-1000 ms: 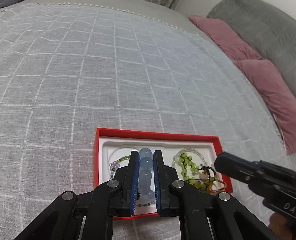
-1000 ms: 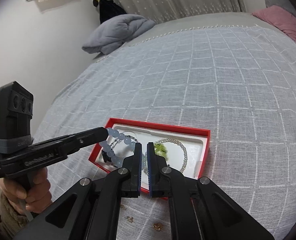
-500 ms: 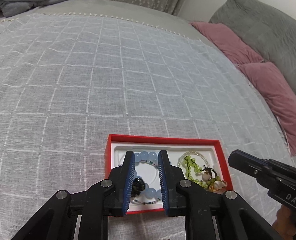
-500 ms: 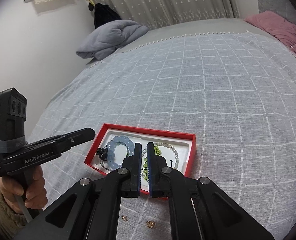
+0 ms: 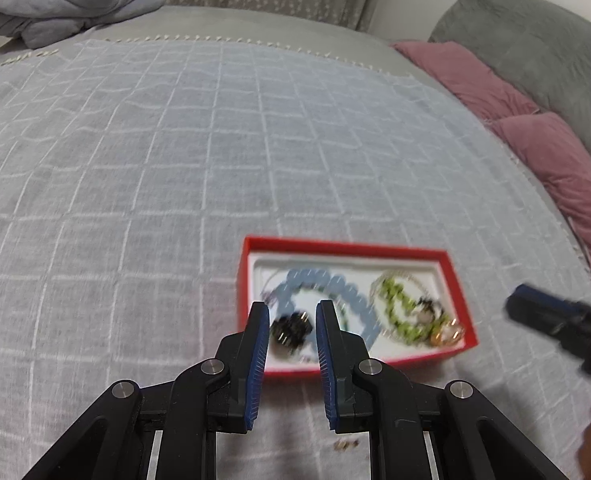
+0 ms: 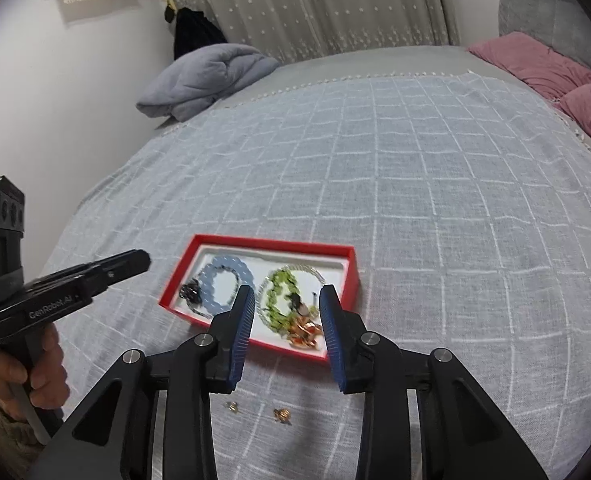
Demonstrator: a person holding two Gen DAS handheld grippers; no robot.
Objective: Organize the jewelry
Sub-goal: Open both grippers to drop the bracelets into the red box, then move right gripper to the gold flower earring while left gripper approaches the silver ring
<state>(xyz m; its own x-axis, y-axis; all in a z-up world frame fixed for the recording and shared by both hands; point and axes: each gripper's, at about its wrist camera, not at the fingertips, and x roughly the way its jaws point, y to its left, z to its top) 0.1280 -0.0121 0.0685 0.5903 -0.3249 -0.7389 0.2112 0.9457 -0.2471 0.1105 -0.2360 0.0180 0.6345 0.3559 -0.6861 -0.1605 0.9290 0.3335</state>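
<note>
Left gripper (image 5: 289, 312): jaws parted, nothing clamped between them; it hangs above the near left end of the box.
Right gripper (image 6: 285, 296): jaws opening, no item pressed by the pads; it hangs above the near right end of the box.
Red jewelry box (image 6: 337, 252): on the bed just ahead of both grippers, white tray inside.
Blue bead bracelet (image 6: 225, 270): in the box, ahead and left of the right gripper; seen past the left gripper's tips.
Black charm (image 5: 289, 330): beside the blue bracelet, seen between the left gripper's fingers but lying below them.
Green bead bracelet (image 6: 281, 292): in the box's right half, seen between the right gripper's fingers.
Gold pieces in box (image 6: 305, 330): near corner, just left of the right finger.
Loose gold earrings (image 6: 281, 414): on the bedspread (image 6: 415, 200), below the right gripper, outside the box.
Person's hand (image 6: 35, 368): holds the left gripper's handle.
</note>
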